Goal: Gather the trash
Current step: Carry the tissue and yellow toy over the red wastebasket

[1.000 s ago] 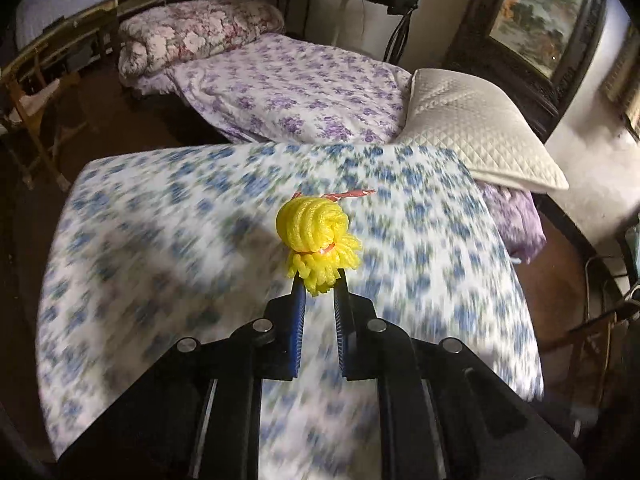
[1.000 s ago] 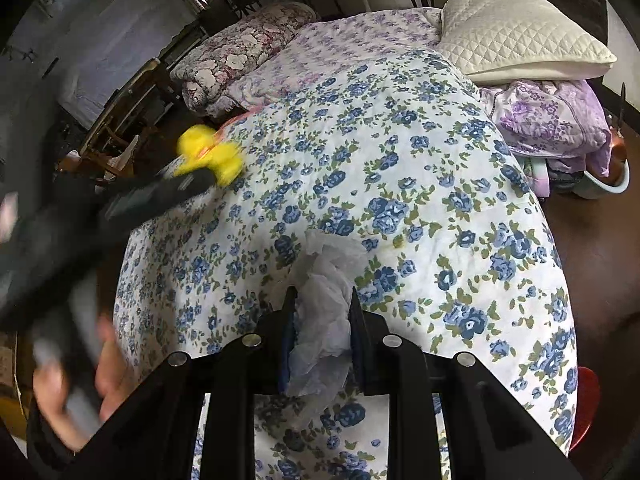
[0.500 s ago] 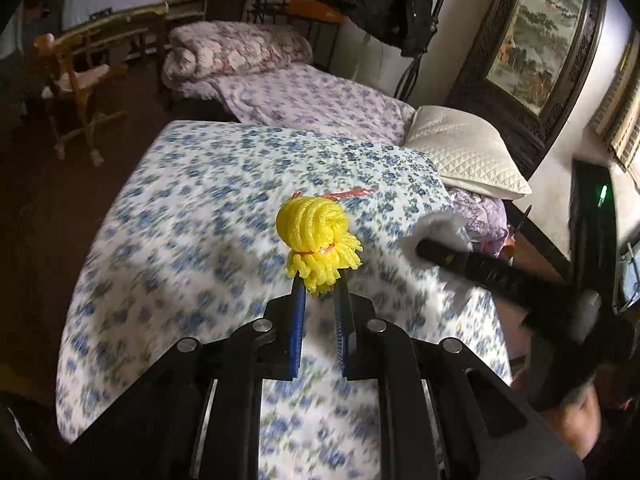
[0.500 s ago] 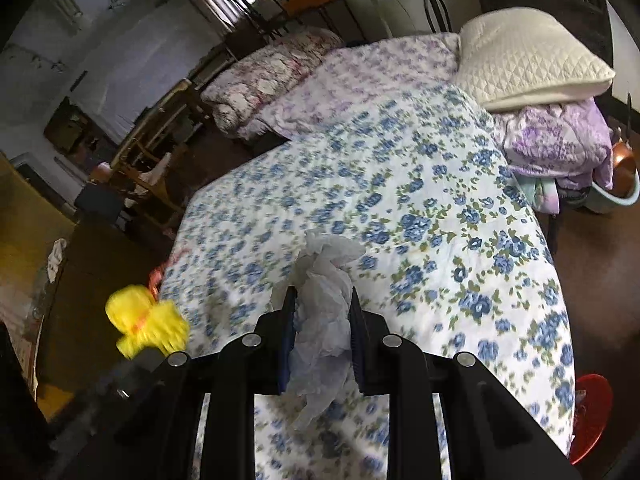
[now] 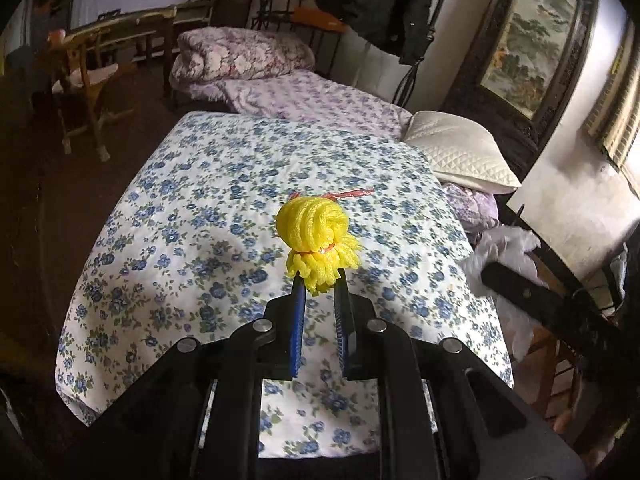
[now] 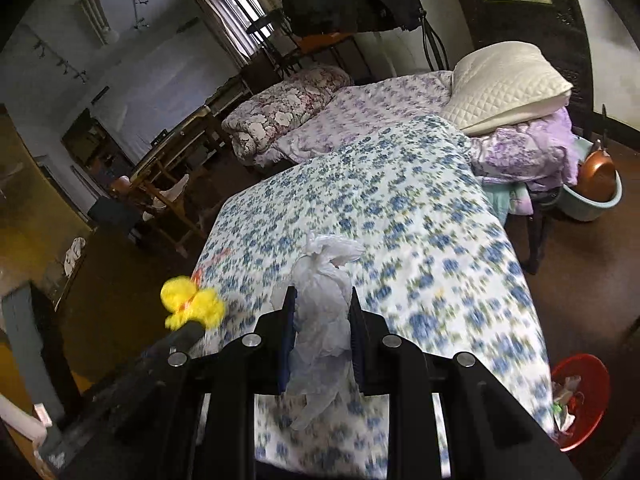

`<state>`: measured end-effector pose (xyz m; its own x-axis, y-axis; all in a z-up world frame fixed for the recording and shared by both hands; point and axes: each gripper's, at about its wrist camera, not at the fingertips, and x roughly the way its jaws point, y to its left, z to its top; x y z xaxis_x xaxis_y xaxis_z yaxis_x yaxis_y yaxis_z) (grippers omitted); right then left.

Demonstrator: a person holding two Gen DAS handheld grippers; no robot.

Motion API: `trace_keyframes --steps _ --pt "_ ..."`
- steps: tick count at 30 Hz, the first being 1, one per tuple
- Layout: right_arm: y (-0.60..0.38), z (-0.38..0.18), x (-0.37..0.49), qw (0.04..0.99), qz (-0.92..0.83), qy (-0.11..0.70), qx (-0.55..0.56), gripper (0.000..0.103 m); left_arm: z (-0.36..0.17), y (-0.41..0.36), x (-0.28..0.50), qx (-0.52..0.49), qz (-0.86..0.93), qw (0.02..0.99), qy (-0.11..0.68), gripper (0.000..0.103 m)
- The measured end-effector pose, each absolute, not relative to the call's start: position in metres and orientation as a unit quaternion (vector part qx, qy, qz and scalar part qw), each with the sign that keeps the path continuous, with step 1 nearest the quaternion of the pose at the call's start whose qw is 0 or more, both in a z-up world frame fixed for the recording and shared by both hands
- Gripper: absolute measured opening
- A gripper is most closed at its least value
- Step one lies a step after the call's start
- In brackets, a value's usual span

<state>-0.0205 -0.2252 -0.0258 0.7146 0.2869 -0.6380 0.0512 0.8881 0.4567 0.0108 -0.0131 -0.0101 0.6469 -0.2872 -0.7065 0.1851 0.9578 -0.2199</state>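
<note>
My left gripper (image 5: 319, 286) is shut on a yellow foam net ball (image 5: 316, 236), held above the blue-flowered bedspread (image 5: 224, 200). A crumpled white plastic bag (image 6: 320, 304) is clamped in my right gripper (image 6: 322, 292), which is shut on it over the same bed. From the right wrist view the yellow ball (image 6: 192, 306) shows at the lower left on the left gripper's tip. In the left wrist view the white bag (image 5: 504, 252) appears at the right edge. A thin red scrap (image 5: 352, 193) lies on the bedspread behind the yellow ball.
A red bin (image 6: 582, 392) with trash stands on the floor at the bed's right corner. A white quilted pillow (image 6: 508, 84), purple bedding (image 6: 532, 152) and a teal basin (image 6: 596, 200) sit at the far right. Wooden chairs (image 5: 88, 80) stand left of the bed.
Both grippers have pulled back and risen from the bed with their loads held. The right gripper swung right, bringing the red bin into view; the left gripper now shows at its lower left.
</note>
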Motion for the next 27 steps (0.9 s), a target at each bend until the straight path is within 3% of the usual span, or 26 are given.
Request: trace_keyframes --steps 16,22,27 --pt "-0.297 -0.004 -0.089 0.911 0.032 0.345 0.225 0.025 0.015 -0.1 -0.017 -0.007 -0.197 0.9 0.389 0.015" --pt "-0.364 -0.012 -0.147 0.91 -0.055 0.36 0.2 0.025 0.016 -0.205 -0.046 0.022 -0.297 0.861 0.413 0.015" --pt "-0.427 -0.053 -0.207 0.882 -0.143 0.393 0.217 0.025 -0.001 -0.301 -0.072 0.056 -0.359 0.824 0.434 0.015"
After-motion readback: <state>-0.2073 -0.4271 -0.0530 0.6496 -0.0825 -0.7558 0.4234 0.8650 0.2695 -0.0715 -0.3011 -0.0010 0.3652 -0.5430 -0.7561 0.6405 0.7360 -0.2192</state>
